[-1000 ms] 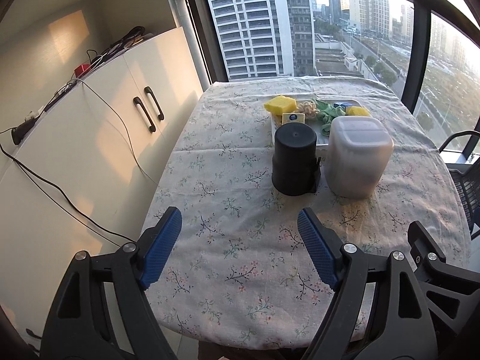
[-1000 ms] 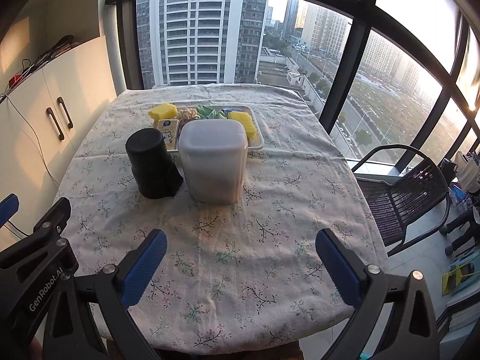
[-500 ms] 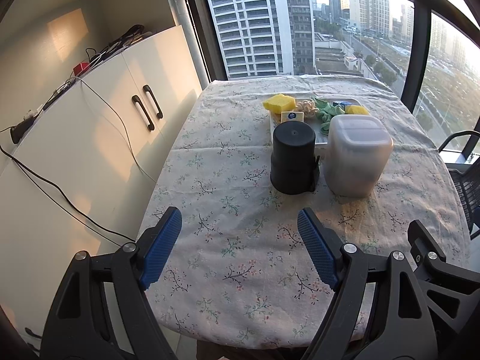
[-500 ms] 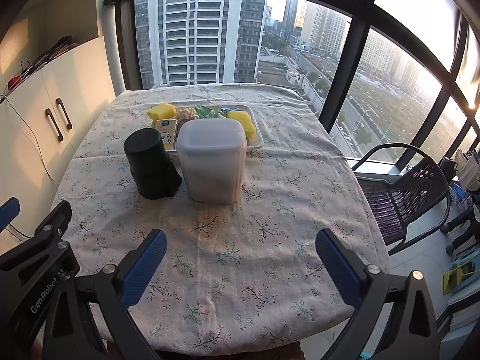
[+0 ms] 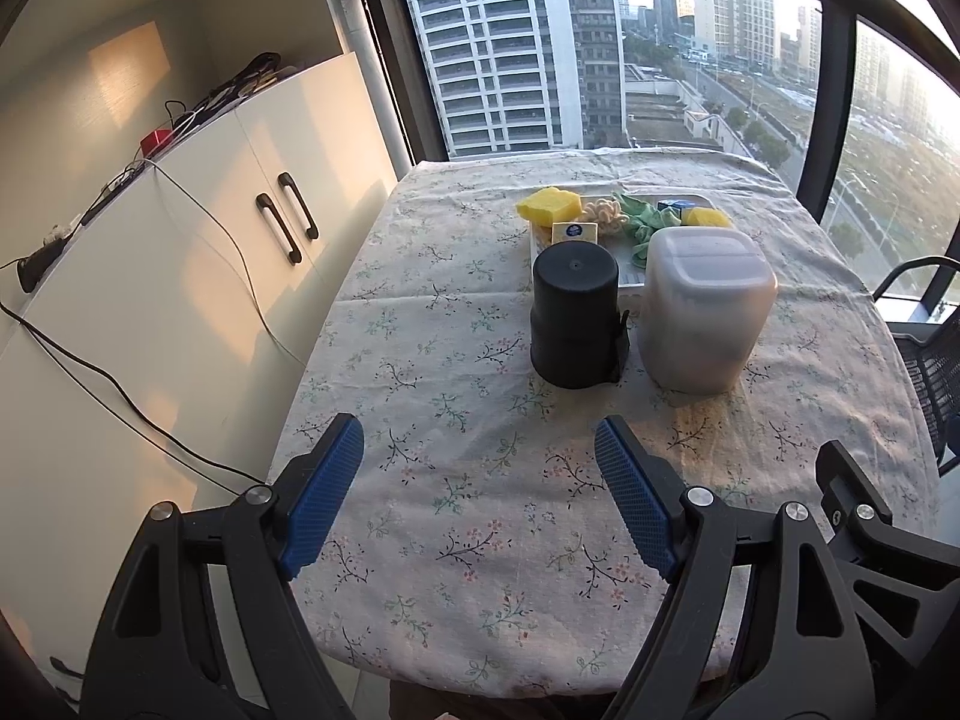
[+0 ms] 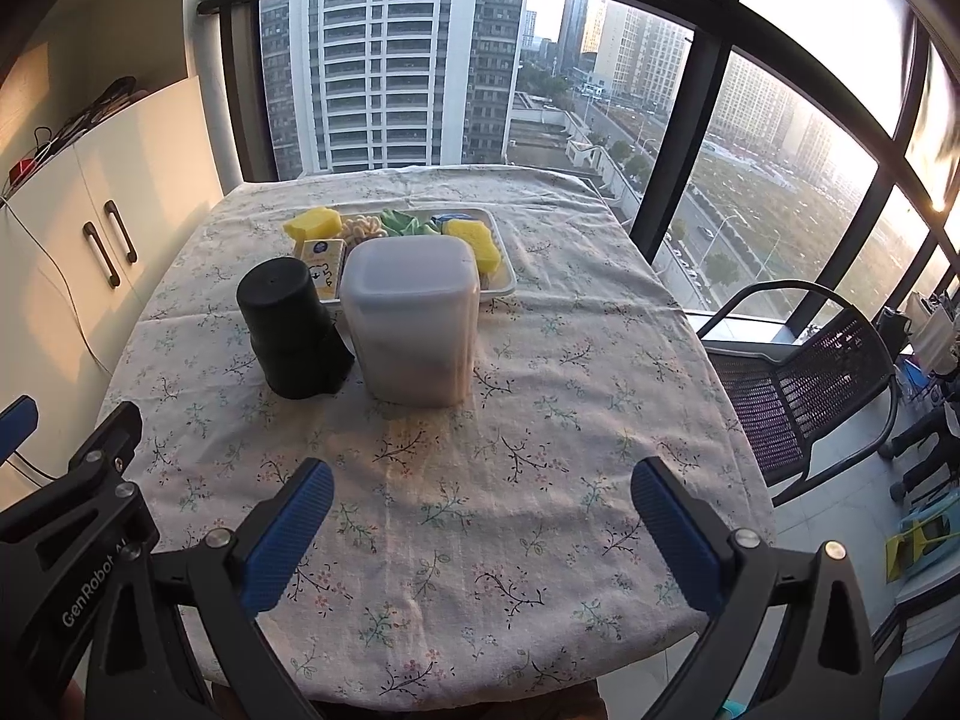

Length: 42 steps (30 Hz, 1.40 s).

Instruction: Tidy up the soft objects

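Observation:
A white tray (image 6: 501,285) at the far middle of the table holds soft things: a yellow sponge (image 6: 312,223) on the left, a beige crochet piece (image 6: 363,227), a green cloth (image 6: 405,222), a second yellow sponge (image 6: 474,243) on the right and a small yellow packet (image 6: 324,261). In front of it stand a black cylindrical container (image 6: 291,327) and a translucent lidded box (image 6: 414,321). In the left wrist view the tray (image 5: 630,282), black container (image 5: 575,315) and box (image 5: 702,309) show too. My left gripper (image 5: 477,495) and right gripper (image 6: 480,531) are open and empty above the table's near edge.
The table wears a floral cloth (image 6: 540,420). A white cabinet (image 5: 180,276) with trailing cables stands close on the left. A black mesh chair (image 6: 798,384) stands on the right. Large windows run behind the table.
Both grippers have drawn back and risen slightly from the table; the objects look a little farther. Nothing on the table has moved.

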{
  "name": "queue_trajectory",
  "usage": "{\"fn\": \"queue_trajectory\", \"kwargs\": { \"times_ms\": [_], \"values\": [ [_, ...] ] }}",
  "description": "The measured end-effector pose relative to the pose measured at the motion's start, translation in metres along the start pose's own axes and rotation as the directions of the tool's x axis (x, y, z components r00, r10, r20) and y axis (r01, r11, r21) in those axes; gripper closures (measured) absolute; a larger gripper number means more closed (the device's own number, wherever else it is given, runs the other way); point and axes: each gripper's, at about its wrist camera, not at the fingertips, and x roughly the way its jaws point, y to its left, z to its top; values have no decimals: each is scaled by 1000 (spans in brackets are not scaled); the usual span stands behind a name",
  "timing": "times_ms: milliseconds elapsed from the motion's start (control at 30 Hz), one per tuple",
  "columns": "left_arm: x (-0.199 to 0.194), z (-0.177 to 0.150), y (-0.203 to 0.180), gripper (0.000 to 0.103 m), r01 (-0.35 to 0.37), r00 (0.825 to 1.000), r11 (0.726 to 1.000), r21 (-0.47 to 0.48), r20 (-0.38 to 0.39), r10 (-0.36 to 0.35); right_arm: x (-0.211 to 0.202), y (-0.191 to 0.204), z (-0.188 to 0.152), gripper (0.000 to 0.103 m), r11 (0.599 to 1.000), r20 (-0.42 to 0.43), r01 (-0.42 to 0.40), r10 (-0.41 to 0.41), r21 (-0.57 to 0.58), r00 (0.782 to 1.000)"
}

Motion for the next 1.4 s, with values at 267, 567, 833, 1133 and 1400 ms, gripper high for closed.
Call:
{"fn": "queue_trajectory", "kwargs": {
  "times_ms": [267,567,833,1133,1400],
  "values": [
    [0,0,-1,24,2,1000,1000,0,-1,-2,1,-1,0,2,1000,-2,2,-2,3,1000],
    [1,1,-1,24,3,1000,1000,7,0,-3,2,-2,0,2,1000,-6,1,-1,9,1000],
    [2,1,-2,24,3,1000,1000,10,-3,-3,2,-2,1,2,1000,-6,2,-2,9,1000],
    [2,1,-2,24,4,1000,1000,10,0,-4,2,-4,0,2,1000,-9,2,-2,10,1000],
    [2,1,-1,24,3,1000,1000,11,-2,-3,2,-3,-1,2,1000,-11,0,0,14,1000]
  ]
}}
